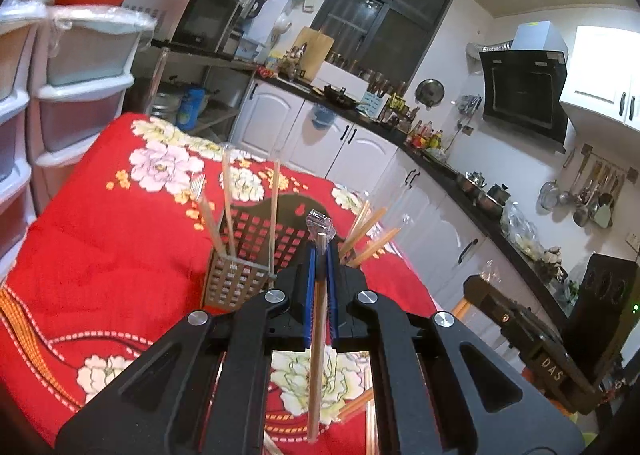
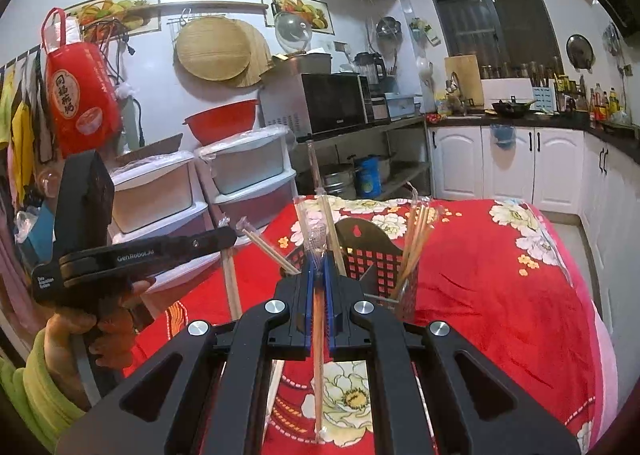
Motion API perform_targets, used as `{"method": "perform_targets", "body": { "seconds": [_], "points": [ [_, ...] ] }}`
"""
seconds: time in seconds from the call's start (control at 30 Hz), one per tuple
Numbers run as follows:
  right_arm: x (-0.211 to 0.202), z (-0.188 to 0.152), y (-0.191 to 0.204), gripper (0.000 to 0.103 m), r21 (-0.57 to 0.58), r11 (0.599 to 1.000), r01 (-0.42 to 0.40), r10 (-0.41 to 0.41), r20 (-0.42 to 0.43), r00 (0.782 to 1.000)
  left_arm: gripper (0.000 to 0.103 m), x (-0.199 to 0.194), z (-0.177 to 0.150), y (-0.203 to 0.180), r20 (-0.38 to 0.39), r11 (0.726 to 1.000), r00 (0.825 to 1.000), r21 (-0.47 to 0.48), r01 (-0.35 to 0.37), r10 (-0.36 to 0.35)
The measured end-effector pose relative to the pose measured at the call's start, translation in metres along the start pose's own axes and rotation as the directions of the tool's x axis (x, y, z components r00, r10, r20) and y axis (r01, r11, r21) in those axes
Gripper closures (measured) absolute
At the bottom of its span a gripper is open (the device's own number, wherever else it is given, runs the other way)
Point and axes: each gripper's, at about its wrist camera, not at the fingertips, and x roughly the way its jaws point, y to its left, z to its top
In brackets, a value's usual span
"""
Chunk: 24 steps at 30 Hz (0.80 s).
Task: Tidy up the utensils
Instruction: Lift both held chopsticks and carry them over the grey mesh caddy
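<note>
Chopsticks in clear plastic sleeves are what both pairs of tongs hold. The left gripper (image 1: 321, 255) has its blue pads closed tight on one wrapped chopstick (image 1: 318, 339), which runs from the crinkled wrapper tip above the jaws down toward 6 o'clock over the red floral cloth (image 1: 100, 247). The right gripper (image 2: 319, 275) is likewise clamped on a wrapped chopstick (image 2: 319, 359), hanging toward 6 o'clock with its wrapper end near the cloth.

The dark lattice utensil basket (image 1: 276, 231) stands on the cloth just beyond the left jaws. Its front compartment at 9 o'clock holds several sleeved utensils standing upright, one a fork (image 1: 197, 185); at 3 o'clock of the jaws more wrapped chopsticks lean outward. From the right wrist the same basket (image 2: 368, 251) shows a clear cup (image 2: 406, 295) at its 4 o'clock holding a bundle of chopsticks fanned toward 12.

Only the right wrist view shows the person's left hand (image 2: 100, 331) with a yellow-green sleeve gripping the other tool at 9 o'clock, whose side reads "GenRobot.AI". It also shows a red bag (image 2: 80, 99) with Chinese characters at 10 o'clock. Only the left wrist view shows the range hood (image 1: 524, 91) at 2 o'clock and "DAS" on the right gripper's body at 4 o'clock.
</note>
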Motion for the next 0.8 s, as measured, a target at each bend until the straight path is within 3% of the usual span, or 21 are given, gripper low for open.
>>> {"method": "perform_targets", "body": {
  "seconds": [0.4, 0.8],
  "points": [
    [0.013, 0.017, -0.004, 0.098, 0.002, 1.0, -0.012, 0.012, 0.044, 0.999, 0.102, 0.006, 0.031, -0.021, 0.096, 0.998, 0.995, 0.051, -0.026, 0.021],
    [0.023, 0.054, -0.011, 0.098, -0.022, 1.0, 0.022, -0.019, 0.128, 0.992, 0.102, 0.016, 0.062, -0.046, 0.176, 0.993, 0.984, 0.107, -0.058, 0.038]
  ]
}}
